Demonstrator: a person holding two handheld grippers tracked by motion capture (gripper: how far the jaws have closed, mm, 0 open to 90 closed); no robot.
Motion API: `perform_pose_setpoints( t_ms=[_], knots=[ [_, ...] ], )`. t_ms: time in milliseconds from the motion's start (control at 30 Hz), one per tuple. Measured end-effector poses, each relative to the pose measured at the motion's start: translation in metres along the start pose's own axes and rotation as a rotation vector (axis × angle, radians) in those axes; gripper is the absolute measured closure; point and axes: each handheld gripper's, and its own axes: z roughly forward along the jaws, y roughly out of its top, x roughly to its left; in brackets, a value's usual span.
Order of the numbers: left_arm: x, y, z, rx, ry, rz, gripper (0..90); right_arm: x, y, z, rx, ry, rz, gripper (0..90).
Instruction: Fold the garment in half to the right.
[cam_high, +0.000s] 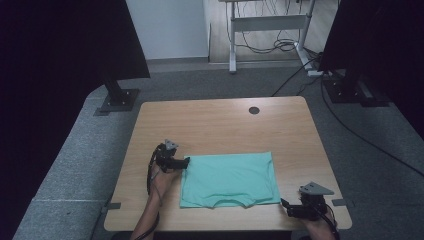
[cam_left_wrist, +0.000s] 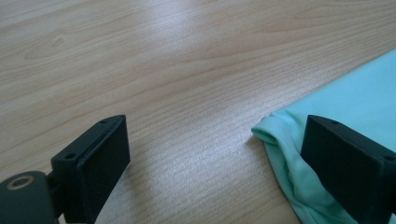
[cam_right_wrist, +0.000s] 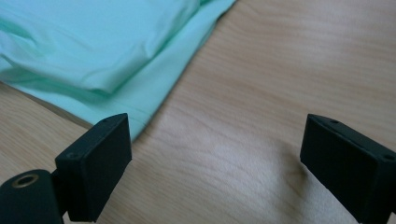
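A mint-green folded cloth lies flat on the wooden table, toward its near edge. My left gripper rests at the cloth's far left corner, jaws wide apart. In the left gripper view the bunched corner of the cloth sits just inside the right jaw, and my left gripper holds nothing. My right gripper hovers open off the cloth's near right corner. In the right gripper view the cloth's hem lies ahead of the left jaw, with bare wood between the jaws of my right gripper.
A round cable hole sits in the table's far side. Dark monitor stands rise beyond the far left and far right corners. Grey carpet surrounds the table, and another desk's legs with cables stand farther back.
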Motion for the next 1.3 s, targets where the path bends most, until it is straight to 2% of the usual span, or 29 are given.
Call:
perform_pose_setpoints(
  t_ms=[367,533,967,1300],
  knots=[
    [0.002,-0.005,-0.002,-0.010,-0.014,-0.018,8.2,0.011,0.016,0.008,-0.016,0.055,-0.036,7.7],
    [0.005,-0.005,-0.001,-0.001,-0.038,-0.038,8.1,0.021,0.025,0.014,-0.024,0.086,-0.055,7.4],
    [0.005,-0.005,-0.001,-0.002,-0.035,-0.043,8.0,0.046,0.046,0.031,-0.035,0.136,-0.101,5.6],
    [0.005,-0.005,-0.001,0.001,-0.028,-0.051,6.4,0.068,0.060,0.043,-0.047,0.194,-0.130,2.6]
  ],
)
